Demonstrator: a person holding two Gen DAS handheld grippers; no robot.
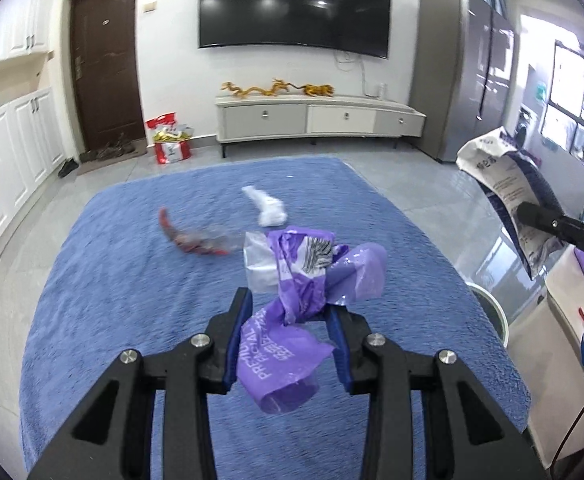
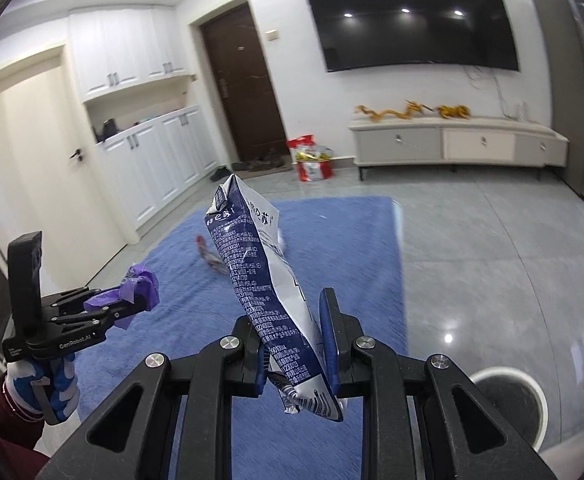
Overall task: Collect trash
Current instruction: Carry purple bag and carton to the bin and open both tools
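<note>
While raised above the blue rug (image 2: 180, 248), right gripper (image 2: 292, 344) clamped on navy-white pouch (image 2: 260, 280), long axis upright, top leaning left; left gripper (image 1: 288, 312) pinching crumpled purple wrapper (image 1: 304, 276).

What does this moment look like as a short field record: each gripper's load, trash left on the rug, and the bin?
left gripper: shut on purple plastic wrapper, held above the blue rug
right gripper: shut on blue-and-white carton, held upright in the air
trash on rug: red wrapper and white crumpled piece, apart from each other
bin: round, pale rim, on the grey floor to the right of the rug; contents not visible
</note>
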